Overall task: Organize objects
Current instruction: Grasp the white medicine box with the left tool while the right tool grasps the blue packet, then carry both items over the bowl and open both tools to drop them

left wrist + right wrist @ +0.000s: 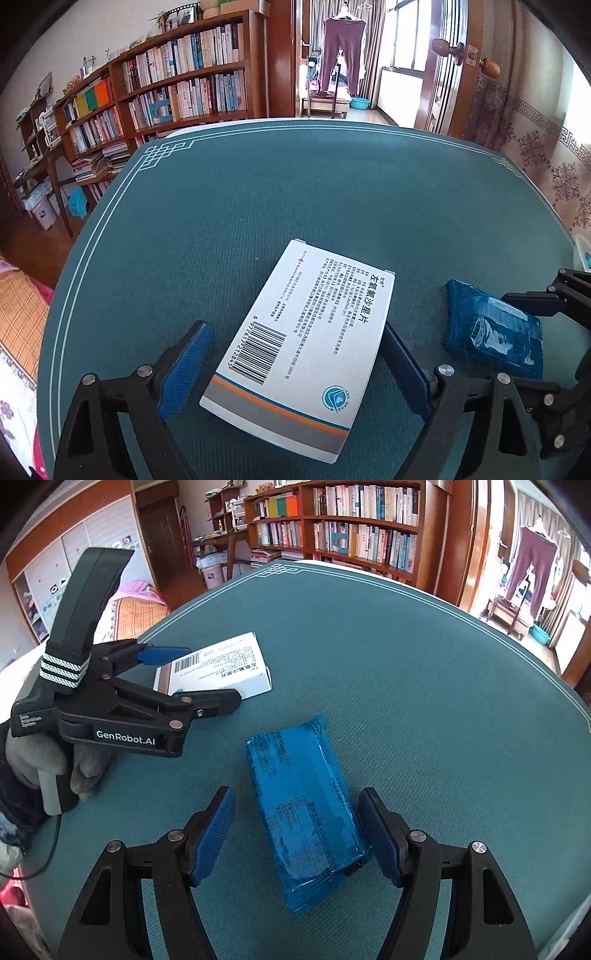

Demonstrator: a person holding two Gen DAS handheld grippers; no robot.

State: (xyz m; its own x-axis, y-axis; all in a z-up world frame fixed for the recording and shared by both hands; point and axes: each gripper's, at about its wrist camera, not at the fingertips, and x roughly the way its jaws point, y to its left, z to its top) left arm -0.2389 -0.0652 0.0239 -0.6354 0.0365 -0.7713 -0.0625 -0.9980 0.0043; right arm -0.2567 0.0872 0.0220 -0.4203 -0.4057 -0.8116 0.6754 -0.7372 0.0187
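Observation:
A white medicine box (pixel 306 339) with a barcode and an orange and grey band lies flat on the teal table mat (pixel 277 192). My left gripper (pixel 295 354) is open, its blue pads on either side of the box's near end. The box also shows in the right wrist view (pixel 221 664), with the left gripper (pixel 207 675) around it. A blue plastic packet (pixel 306 812) lies on the mat to the right of the box. My right gripper (pixel 299 834) is open, its pads on either side of the packet. The packet also shows in the left wrist view (pixel 495 332).
The mat (pixel 406 664) covers a round table. A tall bookshelf (pixel 177 81) stands behind it, with a small desk and bins (pixel 44 210) to the left. A bed (pixel 133 602) is beyond the table's left edge. A doorway (pixel 343 62) with hanging clothes lies at the back.

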